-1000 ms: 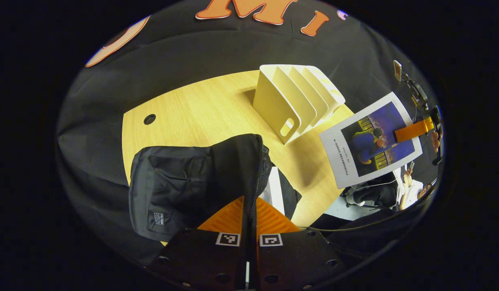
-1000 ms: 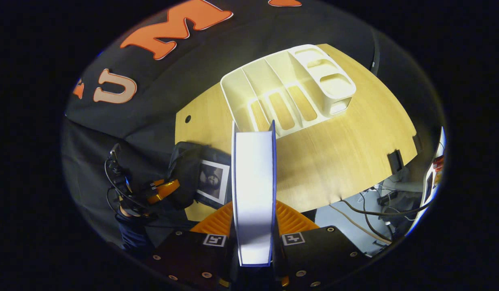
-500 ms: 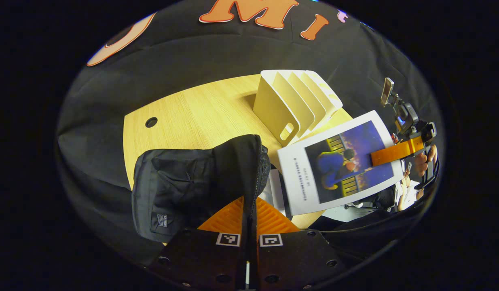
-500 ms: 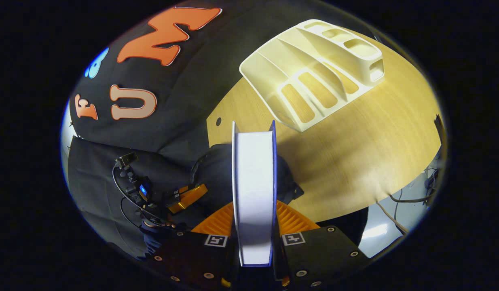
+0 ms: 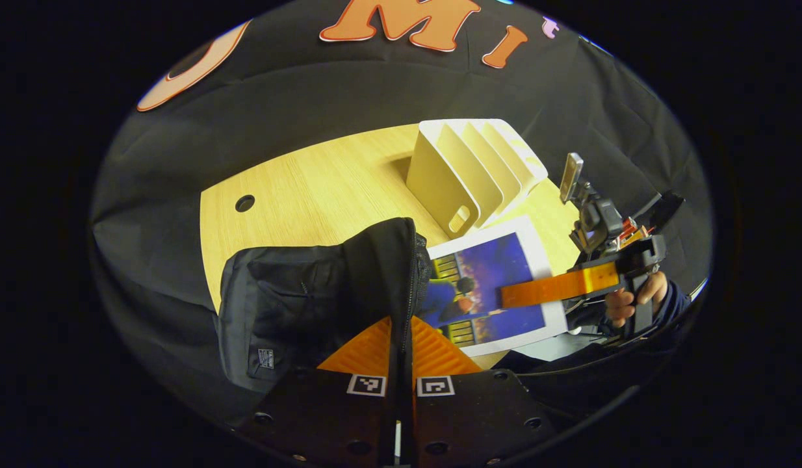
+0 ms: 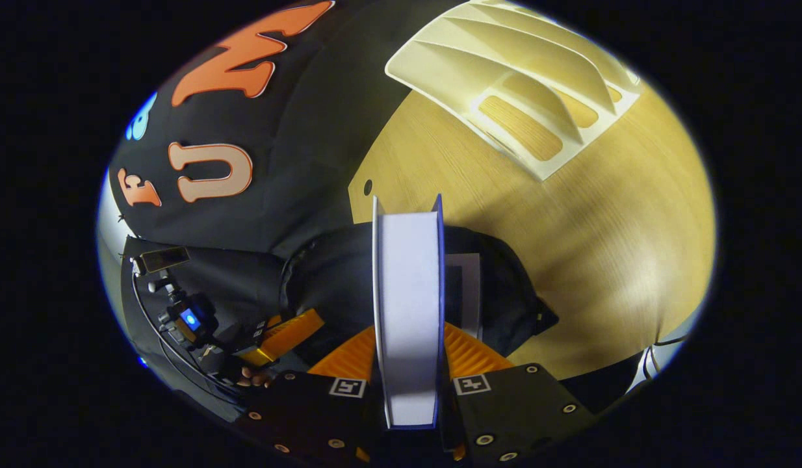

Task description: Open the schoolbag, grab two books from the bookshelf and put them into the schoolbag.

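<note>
The black schoolbag [image 5: 290, 305] lies on the wooden table [image 5: 310, 188]. My left gripper [image 5: 401, 325] is shut on its zippered flap [image 5: 401, 260] and holds it up. My right gripper [image 5: 550, 289] is shut on a book with a blue and purple cover [image 5: 498, 279], whose left edge is hidden behind the raised flap. In the right gripper view that book [image 6: 407, 292] stands edge-on between the right gripper [image 6: 407, 335] fingers, right above the bag's mouth [image 6: 329, 273]. Another book [image 6: 467, 286] lies inside the bag. The left gripper [image 6: 281, 331] is at the bag's left.
The cream bookshelf [image 5: 472, 172] stands behind the bag with bare slots; in the right gripper view this bookshelf [image 6: 524, 84] is at the top. A cable hole [image 5: 244, 203] marks the table's far left. A hand [image 5: 625, 302] holds the right gripper past the table's near edge.
My right gripper has carried the book left and down from beside the bookshelf to the bag's mouth. The left gripper has kept the flap up and barely moved.
</note>
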Tool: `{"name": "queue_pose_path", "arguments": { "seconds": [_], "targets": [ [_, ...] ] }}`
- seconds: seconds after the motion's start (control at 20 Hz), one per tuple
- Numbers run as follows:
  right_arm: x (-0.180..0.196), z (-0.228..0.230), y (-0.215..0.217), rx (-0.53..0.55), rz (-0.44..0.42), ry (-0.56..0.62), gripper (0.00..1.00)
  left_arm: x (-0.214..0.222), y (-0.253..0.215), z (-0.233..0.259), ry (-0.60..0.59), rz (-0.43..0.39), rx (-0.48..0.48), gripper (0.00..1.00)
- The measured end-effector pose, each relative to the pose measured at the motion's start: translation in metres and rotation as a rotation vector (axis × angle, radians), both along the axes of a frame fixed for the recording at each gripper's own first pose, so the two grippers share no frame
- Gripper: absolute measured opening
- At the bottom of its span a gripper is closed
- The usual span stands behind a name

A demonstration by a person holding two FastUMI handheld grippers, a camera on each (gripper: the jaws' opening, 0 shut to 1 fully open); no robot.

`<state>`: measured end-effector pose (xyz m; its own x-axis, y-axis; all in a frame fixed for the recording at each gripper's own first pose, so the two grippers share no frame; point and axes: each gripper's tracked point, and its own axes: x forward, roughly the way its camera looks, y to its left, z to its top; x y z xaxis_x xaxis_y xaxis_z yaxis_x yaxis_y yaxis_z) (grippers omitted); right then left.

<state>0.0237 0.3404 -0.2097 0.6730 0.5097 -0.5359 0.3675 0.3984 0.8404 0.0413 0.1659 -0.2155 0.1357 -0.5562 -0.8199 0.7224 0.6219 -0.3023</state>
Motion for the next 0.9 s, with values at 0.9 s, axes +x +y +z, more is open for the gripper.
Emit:
{"name": "queue_pose_path", "arguments": {
  "seconds": [0.9],
  "targets": [
    [0.063, -0.063, 0.104, 0.074, 0.091, 0.023, 0.41, 0.0, -0.011, 0.014, -0.033, 0.02, -0.065, 0.03]
  ]
}}
